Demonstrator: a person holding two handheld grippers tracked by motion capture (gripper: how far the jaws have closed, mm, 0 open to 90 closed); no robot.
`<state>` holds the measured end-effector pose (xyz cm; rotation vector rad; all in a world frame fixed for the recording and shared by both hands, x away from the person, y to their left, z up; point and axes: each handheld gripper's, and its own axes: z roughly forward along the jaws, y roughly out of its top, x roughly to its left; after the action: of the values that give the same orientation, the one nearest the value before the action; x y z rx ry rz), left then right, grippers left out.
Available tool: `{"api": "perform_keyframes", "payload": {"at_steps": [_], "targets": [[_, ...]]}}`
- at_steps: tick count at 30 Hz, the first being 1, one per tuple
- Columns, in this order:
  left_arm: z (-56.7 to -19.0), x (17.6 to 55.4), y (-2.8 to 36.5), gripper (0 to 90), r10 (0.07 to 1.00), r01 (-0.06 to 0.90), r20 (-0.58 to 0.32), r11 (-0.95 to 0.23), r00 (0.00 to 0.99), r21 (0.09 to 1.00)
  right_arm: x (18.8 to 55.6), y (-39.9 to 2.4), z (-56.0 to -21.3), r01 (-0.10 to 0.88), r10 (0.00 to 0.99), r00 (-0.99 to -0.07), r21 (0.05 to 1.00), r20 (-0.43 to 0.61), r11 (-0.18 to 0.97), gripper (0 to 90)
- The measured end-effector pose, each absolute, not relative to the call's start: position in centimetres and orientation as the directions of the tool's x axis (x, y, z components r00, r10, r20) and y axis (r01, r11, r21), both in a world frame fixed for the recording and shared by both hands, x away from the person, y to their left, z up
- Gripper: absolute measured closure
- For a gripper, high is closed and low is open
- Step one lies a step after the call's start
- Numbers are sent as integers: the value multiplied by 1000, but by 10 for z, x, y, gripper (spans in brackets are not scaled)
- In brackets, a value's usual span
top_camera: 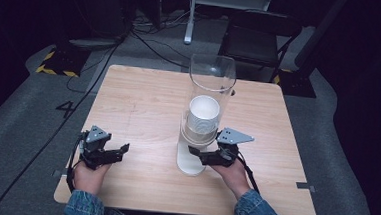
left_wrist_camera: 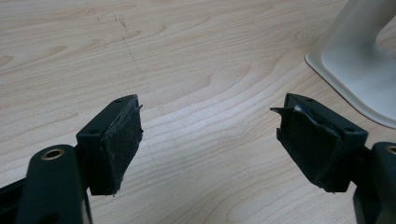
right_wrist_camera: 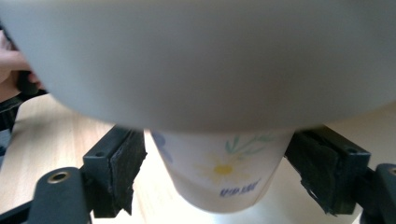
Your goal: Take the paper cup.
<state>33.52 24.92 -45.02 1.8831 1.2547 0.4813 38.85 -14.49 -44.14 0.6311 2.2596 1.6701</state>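
Your right gripper [top_camera: 198, 153] sits just right of centre in the high view, at the foot of the cup dispenser [top_camera: 195, 164]. In the right gripper view, its jaws stand spread, one on each side of the paper cup [right_wrist_camera: 219, 175], which hangs from the dispenser's mouth at lower centre of the frame. Neither pad touches the cup; a gap shows on both sides.

The cup is white, tapering downward, printed with a yellow daisy, green leaves and blue lettering too blurred to read. Above it, the dispenser's pale collar [right_wrist_camera: 196, 60] spans the upper frame, out of focus.

In the high view, the stack of cups [top_camera: 203, 118] stands inside a clear tube [top_camera: 212, 74] on a white base, at centre of the tabletop [top_camera: 138, 104].

Your left gripper [top_camera: 118, 149] rests at lower left of the high view, well apart from the dispenser. Its jaws are spread wide over bare wood, holding nothing, with the dispenser's white base [left_wrist_camera: 359, 60] at upper right of the left gripper view.
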Motion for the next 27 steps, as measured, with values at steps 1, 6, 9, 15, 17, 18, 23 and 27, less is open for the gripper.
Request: {"api": "perform_keyframes", "payload": {"at_steps": [1, 6, 9, 15, 17, 18, 23, 27], "targets": [[-450, 335, 249, 219, 894, 586, -115, -182, 433, 790, 389, -144, -441, 186, 488, -871, 952, 47, 241, 216], [-451, 332, 251, 219, 895, 588, -111, -186, 431, 787, 387, -141, -439, 169, 502, -865, 954, 22, 248, 264], [-452, 331, 252, 219, 898, 590, -113, -181, 426, 787, 388, -140, -438, 171, 510, -860, 955, 25, 241, 286], [-453, 330, 253, 219, 898, 595, -119, -177, 424, 784, 388, -140, -437, 171, 514, -858, 954, 22, 244, 304], [-453, 330, 253, 219, 899, 595, -122, -172, 421, 785, 388, -140, -437, 170, 513, -858, 954, 19, 249, 310], [-453, 330, 253, 219, 900, 596, -121, -173, 420, 784, 389, -140, -436, 166, 512, -859, 953, 14, 253, 312], [-453, 330, 255, 220, 899, 597, -121, -174, 422, 783, 390, -141, -435, 154, 507, -862, 950, -5, 271, 315], [-453, 330, 255, 219, 898, 597, -125, -171, 422, 783, 391, -142, -436, 145, 504, -864, 951, -14, 274, 316]]}}
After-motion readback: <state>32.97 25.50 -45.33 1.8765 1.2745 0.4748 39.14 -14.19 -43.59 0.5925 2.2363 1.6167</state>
